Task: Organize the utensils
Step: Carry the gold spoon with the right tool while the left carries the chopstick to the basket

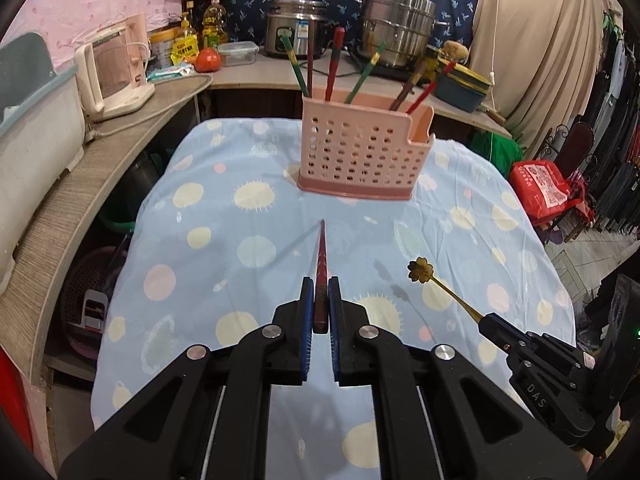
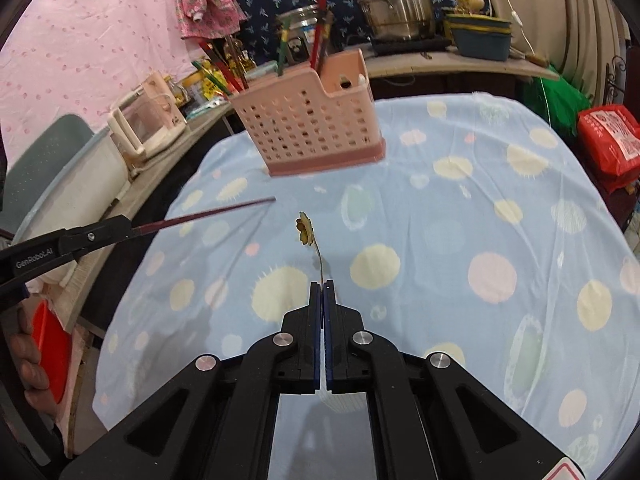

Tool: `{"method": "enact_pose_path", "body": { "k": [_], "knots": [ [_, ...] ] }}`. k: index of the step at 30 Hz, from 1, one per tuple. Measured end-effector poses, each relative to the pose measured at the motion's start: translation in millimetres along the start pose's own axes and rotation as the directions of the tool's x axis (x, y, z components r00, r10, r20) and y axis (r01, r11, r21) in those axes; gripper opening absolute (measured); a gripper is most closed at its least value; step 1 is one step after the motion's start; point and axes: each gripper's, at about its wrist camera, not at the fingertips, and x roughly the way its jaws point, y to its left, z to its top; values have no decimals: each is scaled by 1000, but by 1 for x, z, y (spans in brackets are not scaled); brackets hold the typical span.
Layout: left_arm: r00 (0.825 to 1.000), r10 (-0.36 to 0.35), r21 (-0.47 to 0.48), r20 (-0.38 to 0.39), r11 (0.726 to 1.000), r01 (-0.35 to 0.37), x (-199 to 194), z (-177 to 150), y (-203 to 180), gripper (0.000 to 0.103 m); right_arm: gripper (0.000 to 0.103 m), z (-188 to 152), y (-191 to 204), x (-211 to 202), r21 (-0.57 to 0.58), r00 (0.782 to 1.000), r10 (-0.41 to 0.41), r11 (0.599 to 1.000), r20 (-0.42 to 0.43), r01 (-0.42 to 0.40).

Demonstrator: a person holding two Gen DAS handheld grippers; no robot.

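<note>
Tablecloth (image 1: 248, 248): light blue fabric with pale yellow, pink and green dots, covering the table that carries the work area.
Counter (image 1: 100, 152): curved wood-grain surface running along the left and far sides of the table; it bears a pale kettle-like appliance (image 1: 116, 76), a rice cooker (image 1: 294, 28) and a steel pot (image 1: 396, 28).
Utensil holder (image 1: 360, 152): pink perforated plastic basket standing upright on the far half of the tablecloth; several chopsticks (image 1: 334, 64) with red and green shafts stand inside it, leaning outward.
Left gripper (image 1: 321, 300): jaws pressed together on a dark red chopstick (image 1: 321, 264); the stick runs forward from between the blue pads, tip pointing toward the holder, clear of the cloth (its shadow lies apart from it).
Right gripper (image 2: 322, 286): jaws pinching the thin stem of a small gold spoon (image 2: 305, 230); the flower-shaped end stands up ahead of the fingertips, above the cloth.
Relative position: both held utensils sit on the near side of the holder, well apart from it; the spoon is to the right of the chopstick.
</note>
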Motion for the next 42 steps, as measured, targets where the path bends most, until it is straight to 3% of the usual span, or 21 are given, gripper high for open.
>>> {"method": "enact_pose_path", "body": {
  "k": [9, 16, 23, 29, 32, 36, 42],
  "knots": [
    [993, 6, 10, 118, 1000, -7, -24, 52, 4, 7, 2, 59, 21, -19, -46, 994, 29, 999, 101, -24],
    [979, -10, 32, 204, 999, 3, -41, 104, -3, 7, 2, 109, 26, -13, -72, 995, 21, 997, 98, -14],
    [952, -23, 48, 304, 999, 9, -61, 163, -17, 7, 2, 165, 34, 0, -179, 998, -46, 982, 35, 52],
    [924, -35, 58, 380, 998, 14, -74, 212, -30, 7, 2, 217, 43, 16, -325, 992, -119, 941, -38, 100],
    [915, -33, 59, 403, 998, 10, -72, 236, -36, 7, 2, 235, 49, 31, -380, 986, -133, 921, -101, 85],
    [915, -11, 57, 403, 998, -13, -55, 256, -39, 7, 2, 244, 55, 57, -431, 969, -156, 900, -192, 59],
    [919, 11, 21, 395, 1000, -21, -33, 273, -31, 7, 2, 251, 63, 80, -432, 958, -167, 900, -232, 53]
  ]
}}
